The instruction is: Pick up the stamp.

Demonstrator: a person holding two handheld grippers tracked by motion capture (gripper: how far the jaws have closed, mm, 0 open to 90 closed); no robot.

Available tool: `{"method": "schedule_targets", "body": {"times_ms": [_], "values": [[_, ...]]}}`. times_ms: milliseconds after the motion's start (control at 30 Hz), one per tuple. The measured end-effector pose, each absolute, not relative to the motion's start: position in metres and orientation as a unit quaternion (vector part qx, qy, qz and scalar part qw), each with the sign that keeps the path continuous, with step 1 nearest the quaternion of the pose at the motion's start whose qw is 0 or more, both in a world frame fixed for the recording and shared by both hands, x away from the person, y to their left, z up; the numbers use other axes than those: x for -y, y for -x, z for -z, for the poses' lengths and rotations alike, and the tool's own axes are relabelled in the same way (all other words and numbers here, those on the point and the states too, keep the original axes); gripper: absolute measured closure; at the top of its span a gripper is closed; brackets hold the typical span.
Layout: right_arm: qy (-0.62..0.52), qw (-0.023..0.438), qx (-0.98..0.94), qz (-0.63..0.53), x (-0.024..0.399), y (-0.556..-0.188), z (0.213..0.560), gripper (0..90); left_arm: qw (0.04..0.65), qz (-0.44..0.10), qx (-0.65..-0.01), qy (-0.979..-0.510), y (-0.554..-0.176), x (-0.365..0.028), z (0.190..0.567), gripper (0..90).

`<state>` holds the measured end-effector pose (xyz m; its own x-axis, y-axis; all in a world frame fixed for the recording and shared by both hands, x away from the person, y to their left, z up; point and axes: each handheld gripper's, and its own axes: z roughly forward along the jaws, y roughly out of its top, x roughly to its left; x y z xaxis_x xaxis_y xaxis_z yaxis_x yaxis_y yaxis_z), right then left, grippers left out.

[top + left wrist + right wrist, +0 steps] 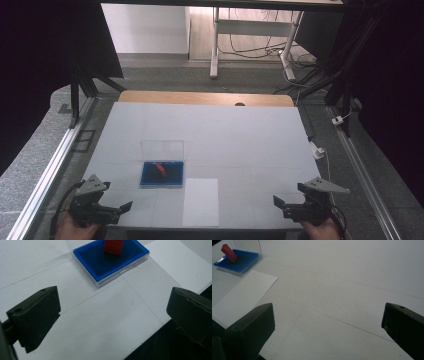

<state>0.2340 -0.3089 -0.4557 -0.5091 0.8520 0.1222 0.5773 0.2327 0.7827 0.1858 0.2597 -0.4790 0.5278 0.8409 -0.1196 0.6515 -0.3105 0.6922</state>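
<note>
In the high view, the left gripper (pixel 117 209) rests at the near left edge of the white table (pixel 240 135), held by a hand at the bottom of the picture, with its two black jaws spread apart and nothing between them. The right gripper (pixel 282 206) sits at the near right edge, likewise held from below, its jaws apart and empty. Between them, nearer the left gripper, lies a flat blue rectangular tray (pixel 161 174) with a clear plastic lid (pixel 162 150) standing upright along its far edge. A small red block (pixel 160 169) lies on the tray's blue floor. Just right of the tray, touching or nearly touching its near right corner, lies a white sheet of paper (pixel 200 201).

In the left gripper view, the jaws stand wide, with bare table between them. Ahead lies the blue tray (pixel 110 261), and the red block (pixel 114 246) stands on it, cut by the top edge.

In the right gripper view, the jaws are also wide apart over bare table. Far off at upper left sits the blue tray (pixel 243 260) with the red block (pixel 229 252) leaning tilted on it, the clear lid (pixel 247 245) upright behind, and the white sheet (pixel 242 297) lying nearer.
</note>
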Motion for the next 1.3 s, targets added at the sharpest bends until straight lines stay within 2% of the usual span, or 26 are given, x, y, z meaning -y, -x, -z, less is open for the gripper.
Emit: {"method": "schedule_targets", "body": {"times_ms": [733,1000,1133,1300], "values": [[-0.430,0.162,-0.803,-0.379,0.3007,-0.2375,0.4584,0.0,0.360,-0.112,-0.464,-0.801,-0.1881,-0.2614,0.4795,0.0],[-0.429,0.162,-0.804,-0.379,0.3001,-0.2375,0.4585,0.0,0.359,-0.117,-0.465,-0.801,-0.1879,-0.2591,0.4775,0.0],[-0.429,0.158,-0.805,-0.377,0.2998,-0.2381,0.4588,0.0,0.360,-0.138,-0.450,-0.805,-0.1875,-0.2548,0.4720,0.0],[-0.429,0.157,-0.806,-0.376,0.2996,-0.2382,0.4589,0.0,0.374,-0.137,-0.437,-0.807,-0.1900,-0.2528,0.4702,0.0]]}}
